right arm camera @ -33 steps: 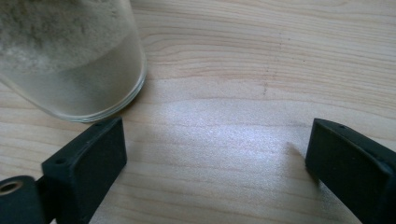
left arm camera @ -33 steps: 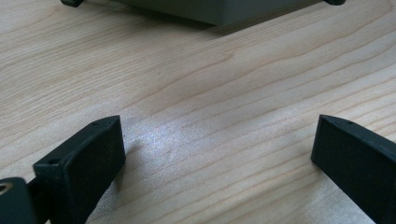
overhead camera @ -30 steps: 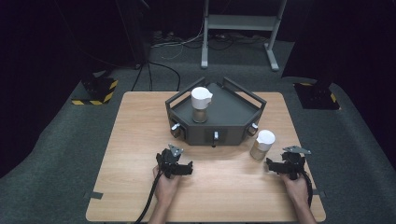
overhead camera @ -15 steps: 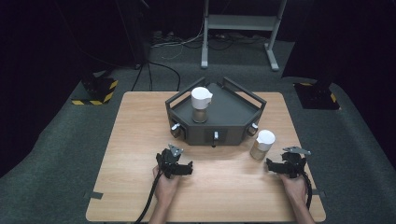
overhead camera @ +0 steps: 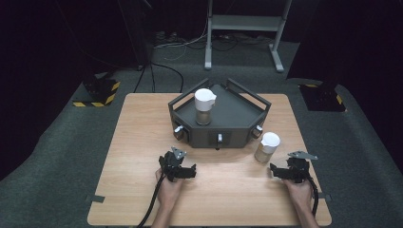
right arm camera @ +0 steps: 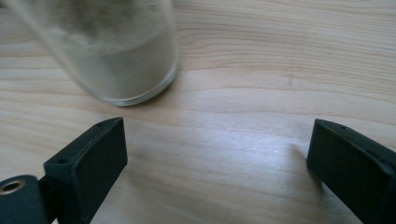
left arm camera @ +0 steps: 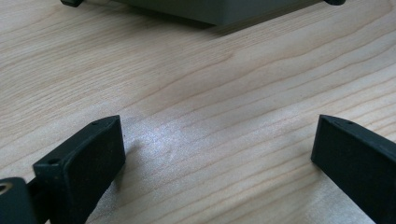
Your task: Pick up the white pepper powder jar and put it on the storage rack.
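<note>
High view overlooks table (overhead camera: 142, 142); tool views skim tabletop close.

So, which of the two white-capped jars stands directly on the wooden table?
The jar near the right tongs; the other jar stands on the dark tray.

A light wooden desk (overhead camera: 142, 142) is standing on a grey carpet (overhead camera: 62, 156), with light falling on it while the room behind is lying in near darkness. Beyond it a grey metal stand (overhead camera: 244, 21) is rising by loose cables (overhead camera: 166, 57), and two black blocks with yellow-black stripes (overhead camera: 97, 92) (overhead camera: 323, 95) are sitting at either side.
</note>
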`<state>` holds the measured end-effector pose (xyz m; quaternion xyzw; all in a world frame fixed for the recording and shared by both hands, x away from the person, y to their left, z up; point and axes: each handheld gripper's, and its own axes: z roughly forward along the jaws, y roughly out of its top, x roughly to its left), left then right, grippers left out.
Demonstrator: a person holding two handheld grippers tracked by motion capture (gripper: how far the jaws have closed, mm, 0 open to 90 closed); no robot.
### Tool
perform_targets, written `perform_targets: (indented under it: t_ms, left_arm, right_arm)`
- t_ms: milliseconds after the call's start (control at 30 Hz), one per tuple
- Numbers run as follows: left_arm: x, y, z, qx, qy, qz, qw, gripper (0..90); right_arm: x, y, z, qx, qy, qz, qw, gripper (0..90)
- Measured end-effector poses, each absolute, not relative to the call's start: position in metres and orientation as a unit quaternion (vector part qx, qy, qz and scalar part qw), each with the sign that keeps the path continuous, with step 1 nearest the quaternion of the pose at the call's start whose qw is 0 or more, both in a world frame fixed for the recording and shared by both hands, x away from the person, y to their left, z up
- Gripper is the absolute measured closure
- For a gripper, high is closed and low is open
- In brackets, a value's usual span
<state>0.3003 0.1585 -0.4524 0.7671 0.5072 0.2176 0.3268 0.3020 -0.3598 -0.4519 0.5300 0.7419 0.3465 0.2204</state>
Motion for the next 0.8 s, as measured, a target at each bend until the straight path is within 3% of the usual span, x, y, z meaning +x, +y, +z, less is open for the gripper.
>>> perform_targets:
  t_ms: [800]
  left_arm:
    - [0.3, 0.159, -0.452, 0.767, 0.507, 0.218, 0.327, 2.6]
  right_arm:
    - [0.3, -0.339, -0.446, 0.492, 0.763, 0.362, 0.211, 6.4]
